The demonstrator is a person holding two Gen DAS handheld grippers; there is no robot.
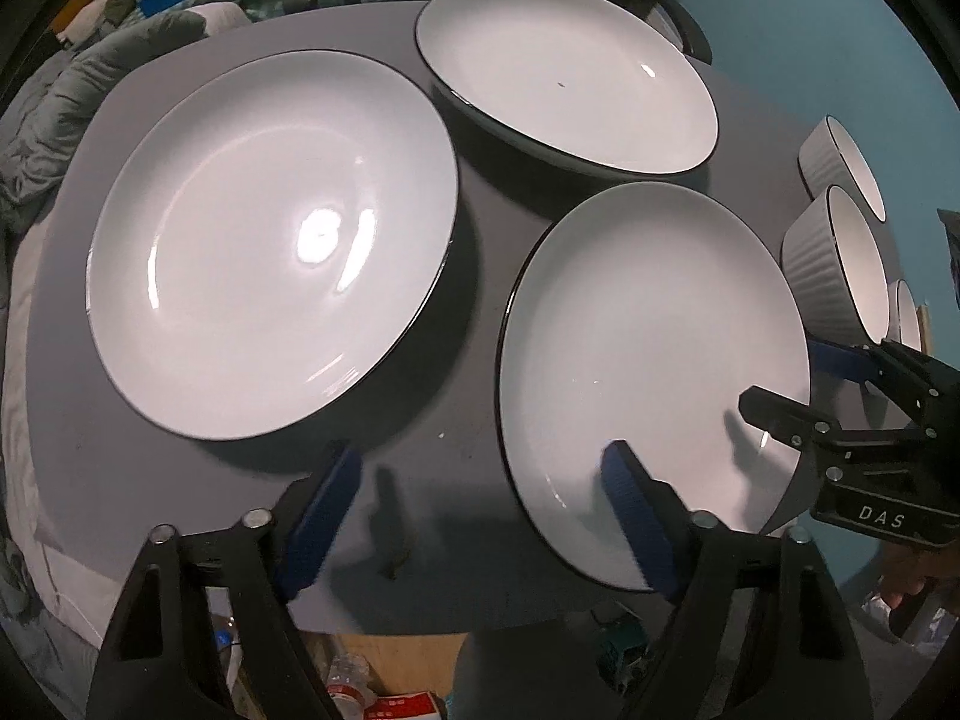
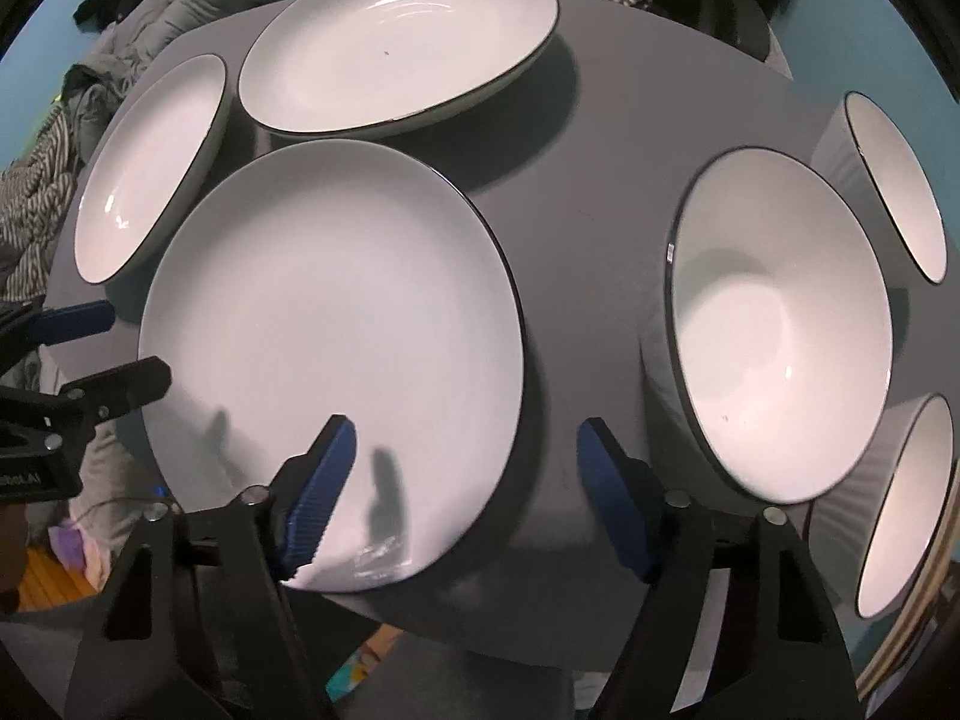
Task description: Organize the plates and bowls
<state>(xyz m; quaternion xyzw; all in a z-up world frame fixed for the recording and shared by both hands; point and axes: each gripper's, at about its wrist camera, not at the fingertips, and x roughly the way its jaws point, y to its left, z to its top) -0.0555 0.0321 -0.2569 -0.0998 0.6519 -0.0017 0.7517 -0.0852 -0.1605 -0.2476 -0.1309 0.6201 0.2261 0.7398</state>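
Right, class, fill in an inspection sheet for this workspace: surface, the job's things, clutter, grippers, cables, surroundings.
Surface: grey tabletop, matte.
Job's things: three white dark-rimmed plates, unstacked: nearest plate, left plate, far plate. Three white ribbed bowls: middle bowl, far bowl, near bowl.
Clutter: nothing seen on the table.
Grippers: left gripper open, one finger over the nearest plate's edge; right gripper open, straddling that plate's right rim.
Cables: nothing seen.
Surroundings: teal wall, piled clothing, litter on the floor.
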